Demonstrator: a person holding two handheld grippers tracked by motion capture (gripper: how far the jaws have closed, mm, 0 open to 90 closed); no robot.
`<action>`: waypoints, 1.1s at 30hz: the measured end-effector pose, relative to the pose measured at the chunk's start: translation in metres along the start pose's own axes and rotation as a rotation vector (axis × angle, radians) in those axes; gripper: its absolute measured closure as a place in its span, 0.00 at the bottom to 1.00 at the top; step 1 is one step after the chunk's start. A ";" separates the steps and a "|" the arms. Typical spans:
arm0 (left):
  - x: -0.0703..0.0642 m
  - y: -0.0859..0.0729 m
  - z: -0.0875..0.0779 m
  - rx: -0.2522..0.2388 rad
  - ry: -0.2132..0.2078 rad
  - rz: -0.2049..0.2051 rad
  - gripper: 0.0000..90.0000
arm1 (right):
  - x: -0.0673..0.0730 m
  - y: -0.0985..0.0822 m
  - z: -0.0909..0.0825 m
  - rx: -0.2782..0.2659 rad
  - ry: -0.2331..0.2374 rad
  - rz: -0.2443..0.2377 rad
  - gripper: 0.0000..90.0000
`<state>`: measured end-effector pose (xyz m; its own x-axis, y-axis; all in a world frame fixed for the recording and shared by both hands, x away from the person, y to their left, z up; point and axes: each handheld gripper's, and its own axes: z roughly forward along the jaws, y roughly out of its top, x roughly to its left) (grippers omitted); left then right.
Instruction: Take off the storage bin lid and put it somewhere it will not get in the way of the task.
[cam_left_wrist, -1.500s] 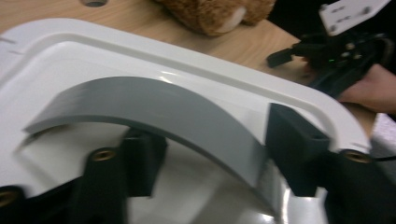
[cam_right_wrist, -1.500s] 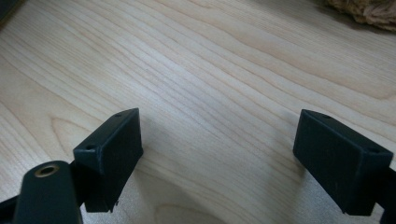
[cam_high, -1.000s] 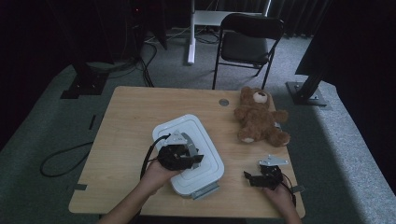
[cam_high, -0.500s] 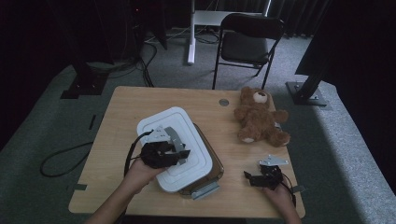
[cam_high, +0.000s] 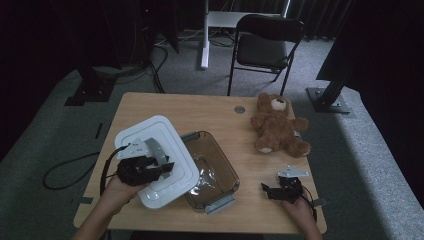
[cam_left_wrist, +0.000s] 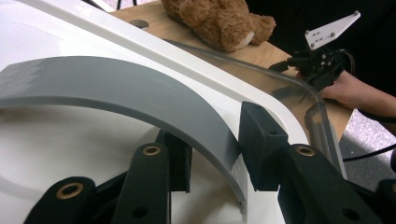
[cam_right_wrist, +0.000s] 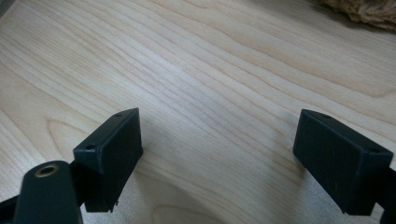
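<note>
**Lid off, held left of dish**

Left gripper (cam_high: 150, 167) fingers clamped on the lid's grey handle (cam_left_wrist: 140, 100); lid (cam_high: 165, 150) tilted, overlapping the dish (cam_high: 220, 170) rim's left side. Right gripper (cam_high: 280, 191) rests on the tabletop (cam_high: 210, 110), fingers apart, empty.

I see a light wooden table (cam_high: 165, 105) on grey carpet. On it a clear brown container (cam_high: 220, 172) sits near centre, a brown teddy bear (cam_high: 276, 125) lies far right, well apart from it.
</note>
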<state>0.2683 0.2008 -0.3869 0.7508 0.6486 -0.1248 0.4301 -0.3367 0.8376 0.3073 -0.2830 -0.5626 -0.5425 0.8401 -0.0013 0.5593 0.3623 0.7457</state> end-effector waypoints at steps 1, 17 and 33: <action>0.000 0.000 0.000 0.000 0.000 0.000 0.74 | 0.000 0.000 0.000 0.000 0.000 0.000 0.16; 0.028 -0.047 -0.028 -0.002 0.027 -0.040 0.74 | 0.000 0.000 0.000 0.000 -0.003 0.002 0.16; 0.063 -0.101 0.007 0.050 0.011 -0.169 0.76 | 0.000 0.000 0.000 -0.001 -0.004 0.002 0.16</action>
<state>0.2758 0.2704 -0.4831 0.6602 0.7062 -0.2559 0.5746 -0.2555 0.7775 0.3075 -0.2833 -0.5627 -0.5387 0.8425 -0.0028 0.5594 0.3602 0.7466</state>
